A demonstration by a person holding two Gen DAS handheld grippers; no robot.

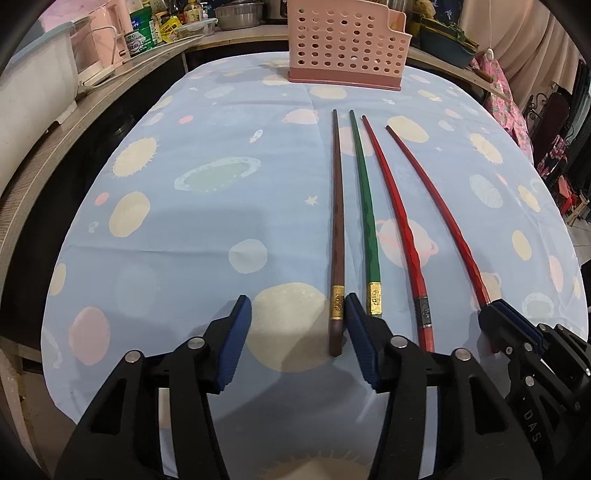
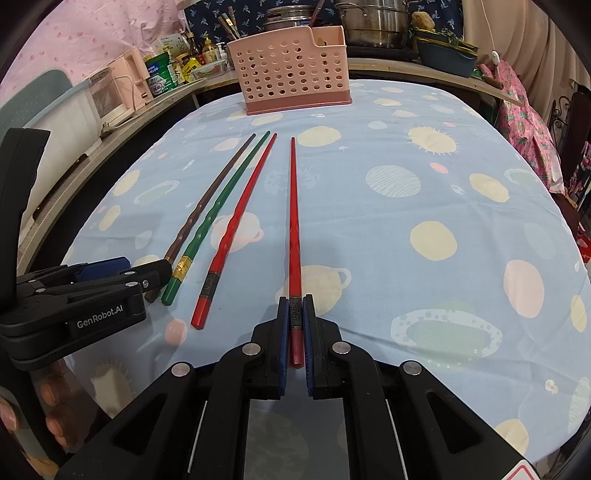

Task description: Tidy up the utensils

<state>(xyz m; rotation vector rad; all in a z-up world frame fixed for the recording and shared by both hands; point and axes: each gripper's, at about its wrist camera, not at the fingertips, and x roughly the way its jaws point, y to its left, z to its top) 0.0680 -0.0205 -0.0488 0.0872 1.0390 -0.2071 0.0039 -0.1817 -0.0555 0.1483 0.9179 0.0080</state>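
Observation:
Several chopsticks lie side by side on the space-print tablecloth [image 1: 184, 229], tips toward a pink perforated utensil basket [image 1: 347, 40] at the far edge. From left: a brown chopstick [image 1: 338, 229], a green chopstick [image 1: 364, 206], a red chopstick [image 1: 397, 229] and a second red chopstick [image 1: 439, 214]. My left gripper [image 1: 295, 314] is open, with the brown chopstick's handle end between its fingers, near the right one. My right gripper [image 2: 295, 306] is shut on the second red chopstick [image 2: 293, 221] at its handle band. The basket [image 2: 291, 70] also shows in the right wrist view.
A counter behind the table holds bottles and jars [image 1: 147, 29], steel pots [image 2: 373, 22] and a pink appliance [image 2: 125, 85]. A white box [image 1: 33, 85] stands at the left. Pink patterned cloth [image 2: 524, 125] hangs at the right edge.

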